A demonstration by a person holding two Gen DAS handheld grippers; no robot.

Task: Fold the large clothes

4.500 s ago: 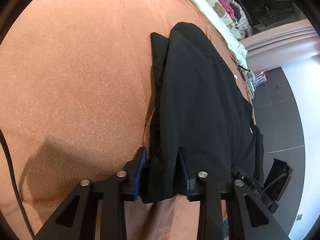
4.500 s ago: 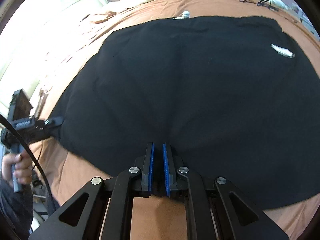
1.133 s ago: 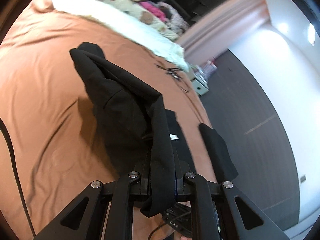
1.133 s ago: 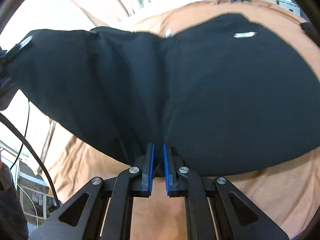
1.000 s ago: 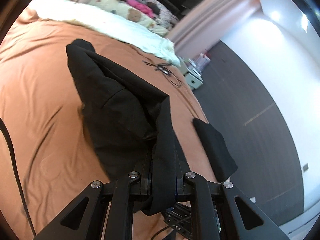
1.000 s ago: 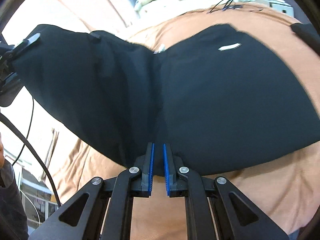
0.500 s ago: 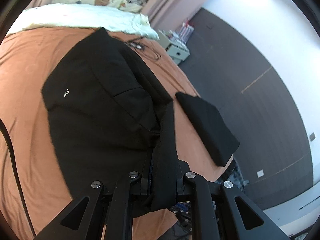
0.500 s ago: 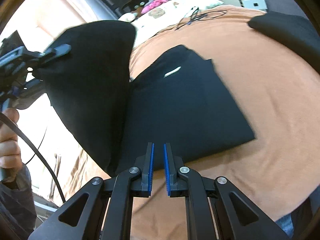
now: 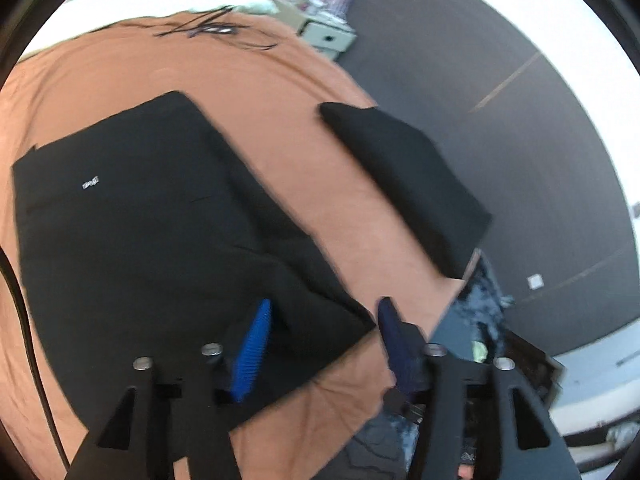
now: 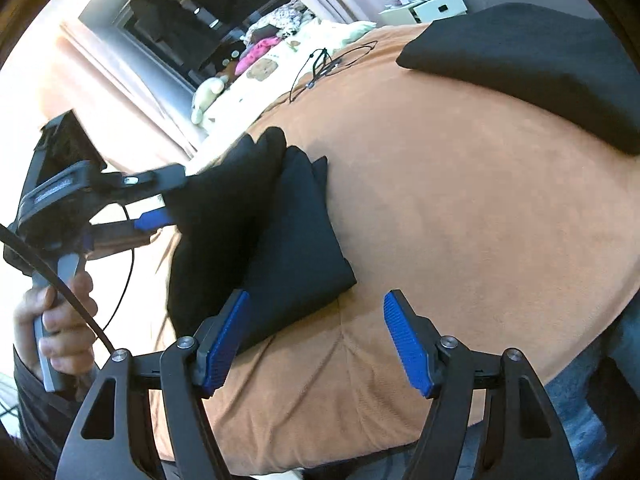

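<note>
Lying flat on the brown bedspread [image 9: 280, 92], the black garment [image 9: 152, 216] is folded into a rough rectangle, with a small white label showing near its far left part. The left gripper [image 9: 322, 316] hangs over the garment's near corner with its blue pads spread and opening; the corner sits between them, but neither pad presses on it. From the right wrist view the same garment [image 10: 288, 240] looks thicker, its layers stacked near the bed's left edge, and the left gripper [image 10: 160, 196] reaches in from the side, held by a hand [image 10: 56, 320] on its grip. The right gripper [image 10: 316, 336] is also opening, its jaws wide; the left pad stands just in front of the garment's near edge, the right pad over bare bedspread, and nothing is pinched between them. A second folded black piece [image 10: 532, 68] lies well apart at the bed's far right edge. A thin black cable [image 10: 320, 64] sprawls near the pale bedding beyond.
</note>
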